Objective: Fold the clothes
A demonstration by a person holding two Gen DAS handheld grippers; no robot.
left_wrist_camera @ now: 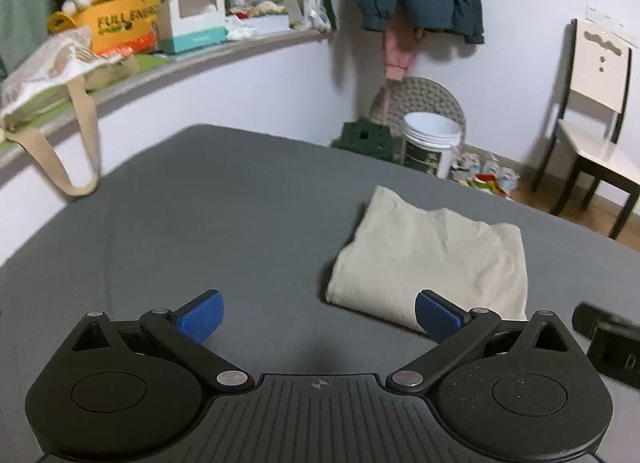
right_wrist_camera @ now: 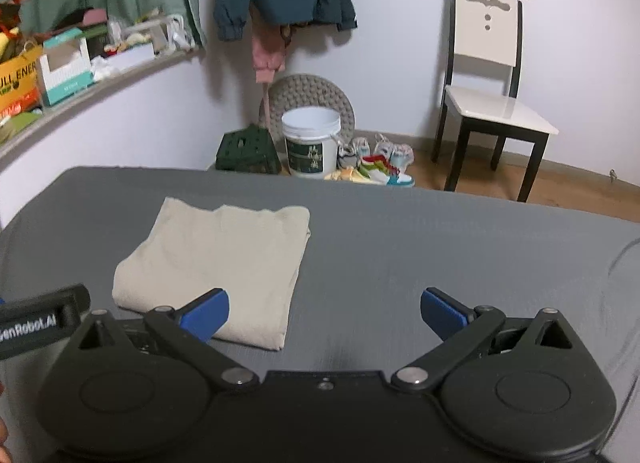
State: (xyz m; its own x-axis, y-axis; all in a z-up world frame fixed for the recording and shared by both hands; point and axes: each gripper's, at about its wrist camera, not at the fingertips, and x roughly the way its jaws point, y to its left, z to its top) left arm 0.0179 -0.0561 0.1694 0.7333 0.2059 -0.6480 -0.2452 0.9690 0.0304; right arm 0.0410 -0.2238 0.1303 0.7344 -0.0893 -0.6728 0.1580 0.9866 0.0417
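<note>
Landmark: folded beige garment [right_wrist_camera: 216, 263], lying flat as rectangular stack on grey bed sheet [left_wrist_camera: 200, 223].

Left gripper [left_wrist_camera: 319, 317]: jaws spread wide, nothing held; positioned at garment's near-left corner; blue pads [left_wrist_camera: 202, 321] above bare sheet, right-hand pad overlapping garment's near edge in view.

Right gripper [right_wrist_camera: 324, 315]: jaws spread wide, nothing held; positioned at garment's near-right corner.

Beyond garment, on floor: white bucket [right_wrist_camera: 311, 143], shoes [right_wrist_camera: 376, 167], chair [right_wrist_camera: 486, 95] further right.
</note>
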